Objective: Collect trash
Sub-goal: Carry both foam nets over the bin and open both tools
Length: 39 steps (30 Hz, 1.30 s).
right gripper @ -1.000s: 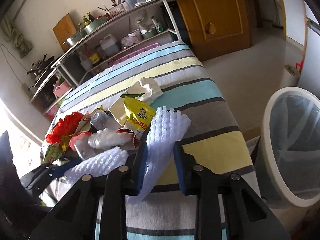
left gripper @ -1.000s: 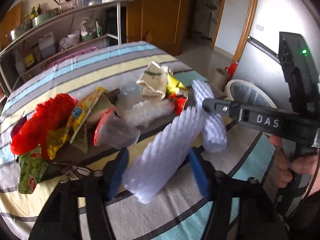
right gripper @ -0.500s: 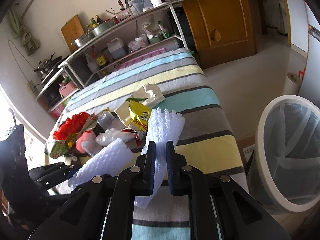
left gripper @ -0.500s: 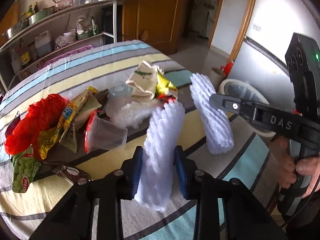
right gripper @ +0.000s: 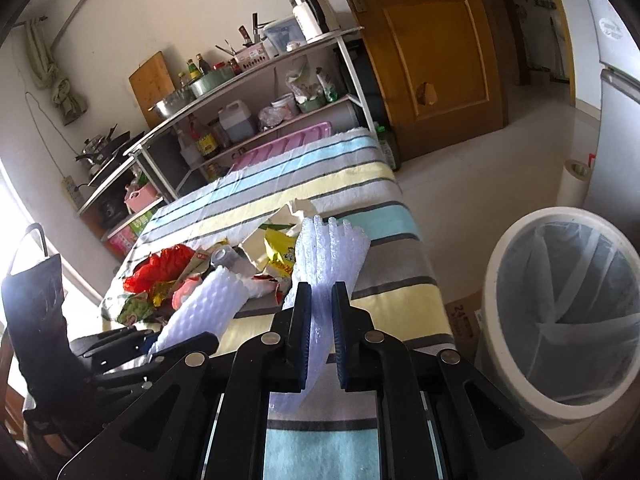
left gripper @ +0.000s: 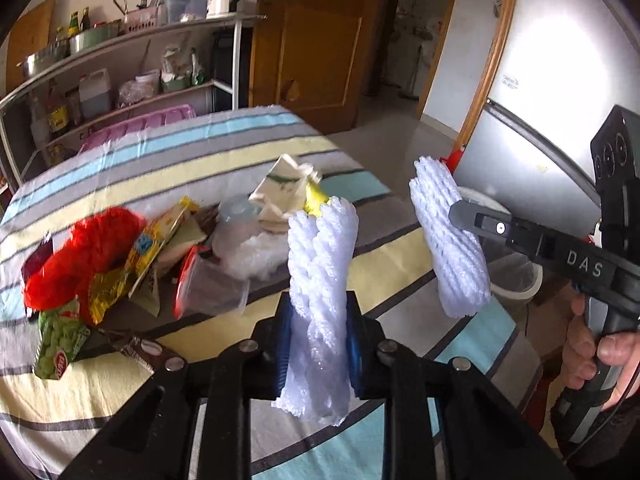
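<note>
My left gripper [left gripper: 318,340] is shut on a white foam net sleeve [left gripper: 320,264] and holds it upright above the striped table. My right gripper [right gripper: 321,312] is shut on a second white foam net sleeve [right gripper: 334,252], lifted above the table; it also shows in the left wrist view [left gripper: 452,240]. A pile of trash lies on the table: red plastic bag [left gripper: 80,248], green snack packet [left gripper: 60,340], yellow wrappers [left gripper: 148,248], clear cup with red lid [left gripper: 208,288], crumpled paper [left gripper: 284,188]. A white bin [right gripper: 560,312] with a liner stands right of the table.
The striped tablecloth [left gripper: 200,152] covers the table. A metal shelf [right gripper: 248,92] with bottles and pots stands behind it, beside a wooden door [right gripper: 432,48]. A fridge [left gripper: 540,128] is at the right. A paper roll [right gripper: 574,180] stands on the floor.
Both grippers closed on their foam sleeves and lifted them off the table. The left sleeve turned from slanted to upright.
</note>
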Tool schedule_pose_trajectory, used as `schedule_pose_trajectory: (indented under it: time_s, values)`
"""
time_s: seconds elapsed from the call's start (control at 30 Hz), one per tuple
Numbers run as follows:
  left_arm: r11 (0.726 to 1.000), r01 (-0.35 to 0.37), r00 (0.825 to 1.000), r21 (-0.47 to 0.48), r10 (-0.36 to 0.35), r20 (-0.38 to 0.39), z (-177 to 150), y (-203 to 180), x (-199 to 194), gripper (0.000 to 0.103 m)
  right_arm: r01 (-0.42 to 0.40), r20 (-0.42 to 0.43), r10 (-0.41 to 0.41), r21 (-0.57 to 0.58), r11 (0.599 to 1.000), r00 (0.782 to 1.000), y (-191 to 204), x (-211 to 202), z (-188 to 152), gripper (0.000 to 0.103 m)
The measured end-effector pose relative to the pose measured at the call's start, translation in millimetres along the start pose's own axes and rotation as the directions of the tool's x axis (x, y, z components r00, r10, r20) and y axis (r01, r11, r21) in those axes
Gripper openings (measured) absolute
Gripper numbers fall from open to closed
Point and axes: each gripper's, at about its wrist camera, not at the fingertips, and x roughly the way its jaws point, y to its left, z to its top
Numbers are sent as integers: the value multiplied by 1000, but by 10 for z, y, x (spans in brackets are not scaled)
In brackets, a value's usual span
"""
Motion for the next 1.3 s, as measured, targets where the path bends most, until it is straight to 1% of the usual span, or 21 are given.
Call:
schedule_pose_trajectory:
  time_s: [0.13, 0.27, 0.37, 0.47, 0.57, 0.67, 0.73, 0.87, 1.03, 1.13, 1.2, 1.3]
  values:
    - [1000, 24, 999, 19, -24, 27, 131, -129, -28, 25, 20, 32, -21, 18, 1000, 999, -123, -177, 34, 11]
    - [997, 58, 998, 42, -60, 37, 264, -310, 13, 25, 56, 63, -59, 50, 997, 996, -315, -376, 80, 11]
    - [994, 85, 995, 73, -89, 43, 360, -494, 54, 25, 92, 82, -98, 73, 993, 992, -485, -531, 112, 11]
    - [986, 131, 990, 102, -135, 31, 473, -704, 146, 25, 145, 96, -154, 94, 985, 983, -682, -679, 136, 11]
    - [978, 159, 986, 134, -163, 21, 554, -937, 254, 25, 189, 97, -201, 118, 975, 975, -884, -796, 138, 11]
    - [966, 203, 979, 159, -205, -7, 620, -1165, 405, 25, 233, 79, -246, 141, 962, 966, -1084, -850, 99, 11]
    - [962, 217, 976, 164, -215, -28, 651, -1312, 512, 25, 270, 66, -283, 158, 950, 957, -1224, -861, 65, 11]
    - [948, 252, 967, 192, -243, -72, 670, -1560, 714, 25, 320, 26, -330, 185, 929, 944, -1503, -833, -12, 11]
    - [944, 260, 964, 205, -240, -118, 660, -1757, 914, 25, 346, -29, -348, 212, 914, 937, -1783, -717, -84, 11]
    - [947, 256, 962, 196, -229, -149, 651, -1823, 1042, 25, 371, -50, -369, 207, 905, 928, -1859, -639, -104, 11]
    - [946, 249, 963, 207, -219, -156, 634, -1864, 1084, 25, 370, -57, -366, 203, 907, 929, -1908, -608, -103, 11]
    - [948, 248, 961, 201, -215, -175, 629, -1897, 1183, 27, 393, -74, -386, 202, 897, 920, -1966, -544, -94, 13]
